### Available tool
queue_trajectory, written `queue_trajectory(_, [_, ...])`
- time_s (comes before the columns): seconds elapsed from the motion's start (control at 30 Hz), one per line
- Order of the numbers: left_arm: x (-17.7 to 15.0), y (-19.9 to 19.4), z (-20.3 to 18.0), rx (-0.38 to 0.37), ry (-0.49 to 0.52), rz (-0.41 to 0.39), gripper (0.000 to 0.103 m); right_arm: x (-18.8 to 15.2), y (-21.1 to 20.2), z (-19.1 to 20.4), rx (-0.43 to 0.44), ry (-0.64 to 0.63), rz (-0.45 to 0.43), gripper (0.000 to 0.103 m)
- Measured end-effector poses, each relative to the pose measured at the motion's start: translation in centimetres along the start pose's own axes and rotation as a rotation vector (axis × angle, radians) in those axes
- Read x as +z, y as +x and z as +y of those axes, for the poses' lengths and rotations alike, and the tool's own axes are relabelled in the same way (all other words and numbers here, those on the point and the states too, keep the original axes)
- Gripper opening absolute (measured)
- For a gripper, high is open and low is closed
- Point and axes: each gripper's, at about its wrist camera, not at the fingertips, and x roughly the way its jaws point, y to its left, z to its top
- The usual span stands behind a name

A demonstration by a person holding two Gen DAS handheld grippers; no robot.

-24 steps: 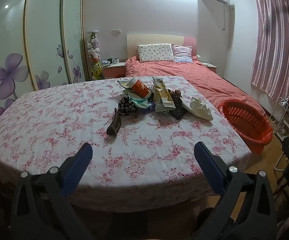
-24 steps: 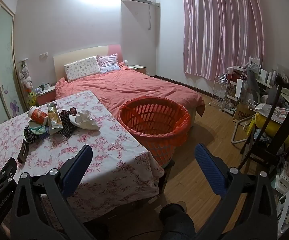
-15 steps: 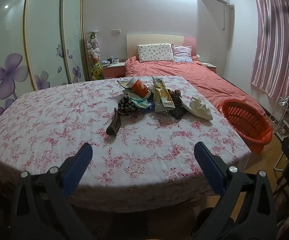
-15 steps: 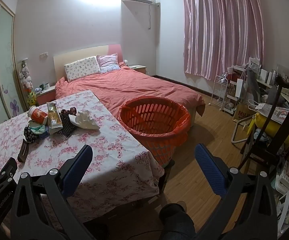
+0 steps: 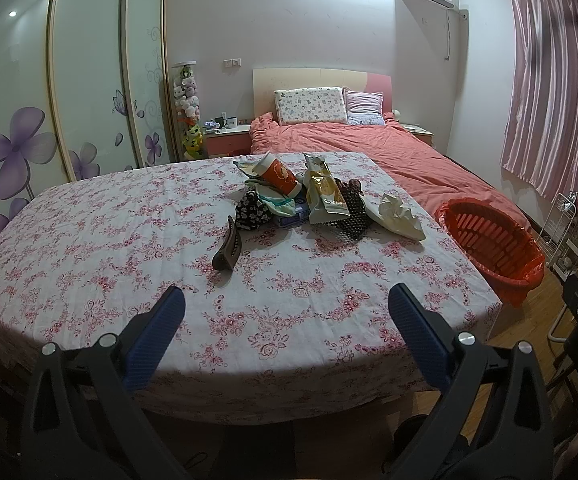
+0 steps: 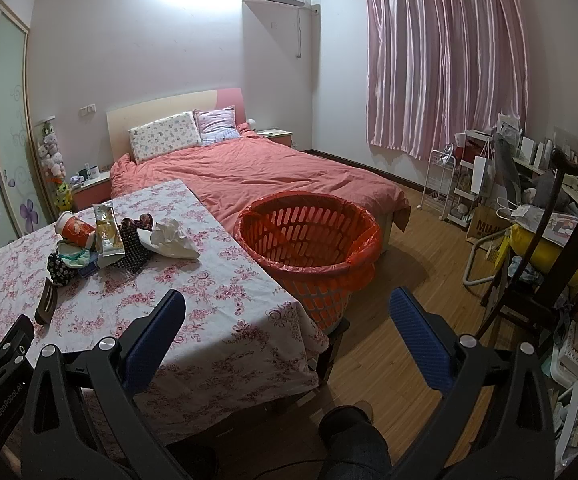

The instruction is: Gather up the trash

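Note:
A pile of trash lies on the far middle of the floral table [image 5: 129, 248]: an orange paper cup [image 5: 279, 174], a snack wrapper [image 5: 323, 194], a crumpled white tissue [image 5: 399, 216], a dotted black pouch [image 5: 353, 212] and a dark hair clip [image 5: 227, 250]. The pile also shows in the right wrist view, with the cup [image 6: 75, 229] and tissue [image 6: 173, 238]. An orange basket [image 6: 309, 248] with a red liner stands beside the table's right edge. My left gripper [image 5: 287, 312] is open and empty over the near table edge. My right gripper [image 6: 287, 312] is open and empty, above the table's near right corner.
A bed with a salmon cover [image 6: 269, 176] stands behind the table and basket. A dark chair [image 6: 569, 240], a white rack [image 6: 445, 184] and clutter fill the right side. Wardrobe doors [image 5: 89, 80] line the left wall. Wood floor [image 6: 409, 280] lies right of the basket.

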Motion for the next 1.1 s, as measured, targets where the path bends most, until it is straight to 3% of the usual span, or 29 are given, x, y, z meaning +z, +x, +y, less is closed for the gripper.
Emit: queue_trajectory(1.1, [0.00,0.00,-0.01,0.000,0.001,0.001,0.099,-0.25,0.06,-0.12,0.001,0.002,0.005,0.101])
